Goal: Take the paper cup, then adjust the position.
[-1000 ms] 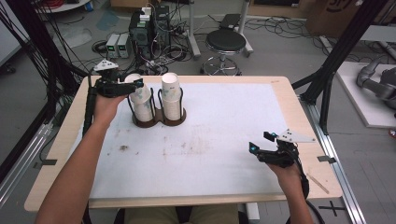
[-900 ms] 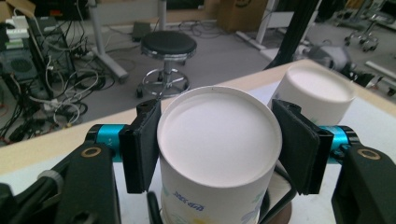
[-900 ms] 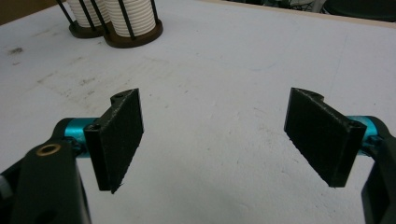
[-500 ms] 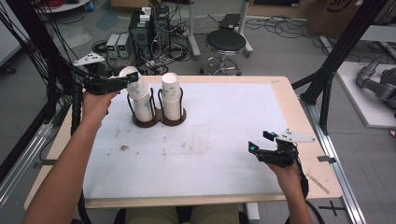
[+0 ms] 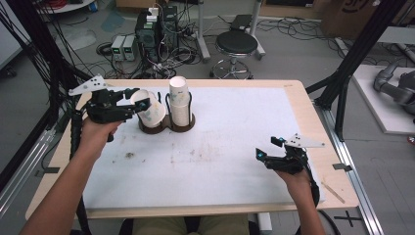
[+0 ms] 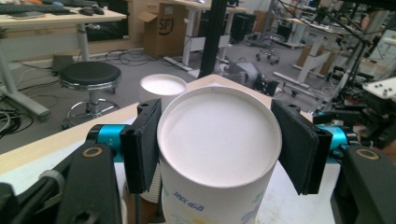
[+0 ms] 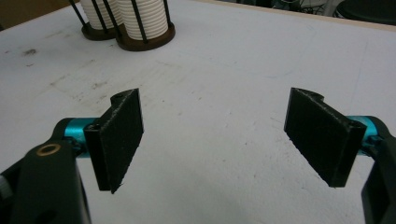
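Left gripper (image 5: 139, 104) jaws pinching cup (image 6: 219, 140), now tilted off holder (image 5: 166, 125) | extraction apparently underway | right gripper (image 5: 266, 152) jaws spread, idle.

A round black padded stool (image 5: 237, 44) is standing on the grey concrete floor (image 5: 293, 54) beyond the pale wooden table (image 5: 298, 98), with tangled black cables (image 5: 274, 24) sprawling around it.
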Demonstrator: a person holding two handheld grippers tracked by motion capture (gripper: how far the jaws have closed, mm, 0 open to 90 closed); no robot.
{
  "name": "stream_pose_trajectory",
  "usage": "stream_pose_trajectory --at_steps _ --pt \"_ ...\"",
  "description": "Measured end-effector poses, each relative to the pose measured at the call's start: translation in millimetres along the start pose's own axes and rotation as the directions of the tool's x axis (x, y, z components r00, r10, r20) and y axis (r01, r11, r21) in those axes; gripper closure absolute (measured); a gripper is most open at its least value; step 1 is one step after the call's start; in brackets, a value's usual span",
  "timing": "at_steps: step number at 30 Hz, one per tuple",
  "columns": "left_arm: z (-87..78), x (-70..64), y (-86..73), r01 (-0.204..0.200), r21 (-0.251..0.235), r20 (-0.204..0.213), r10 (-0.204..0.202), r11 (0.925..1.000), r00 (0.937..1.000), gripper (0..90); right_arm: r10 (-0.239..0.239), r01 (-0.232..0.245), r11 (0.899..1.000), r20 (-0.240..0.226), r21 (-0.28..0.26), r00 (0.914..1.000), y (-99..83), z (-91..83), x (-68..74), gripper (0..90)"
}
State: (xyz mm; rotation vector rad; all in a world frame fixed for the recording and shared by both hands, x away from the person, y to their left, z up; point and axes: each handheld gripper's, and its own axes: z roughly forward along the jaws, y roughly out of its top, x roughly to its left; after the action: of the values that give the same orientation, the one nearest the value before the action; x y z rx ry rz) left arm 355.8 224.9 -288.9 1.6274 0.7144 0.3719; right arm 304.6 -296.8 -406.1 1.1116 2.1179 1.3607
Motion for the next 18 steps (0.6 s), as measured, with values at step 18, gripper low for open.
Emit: stream_pose_trajectory --at_steps 18 --pt "33.3 -36.3 -34.9 -0.065 0.002 0.13 0.064 0.9979 0.9895 36.4 -0.052 0.051 0.999 -0.149 -0.01 0.9875 12.0 19.8 22.8 20.2"
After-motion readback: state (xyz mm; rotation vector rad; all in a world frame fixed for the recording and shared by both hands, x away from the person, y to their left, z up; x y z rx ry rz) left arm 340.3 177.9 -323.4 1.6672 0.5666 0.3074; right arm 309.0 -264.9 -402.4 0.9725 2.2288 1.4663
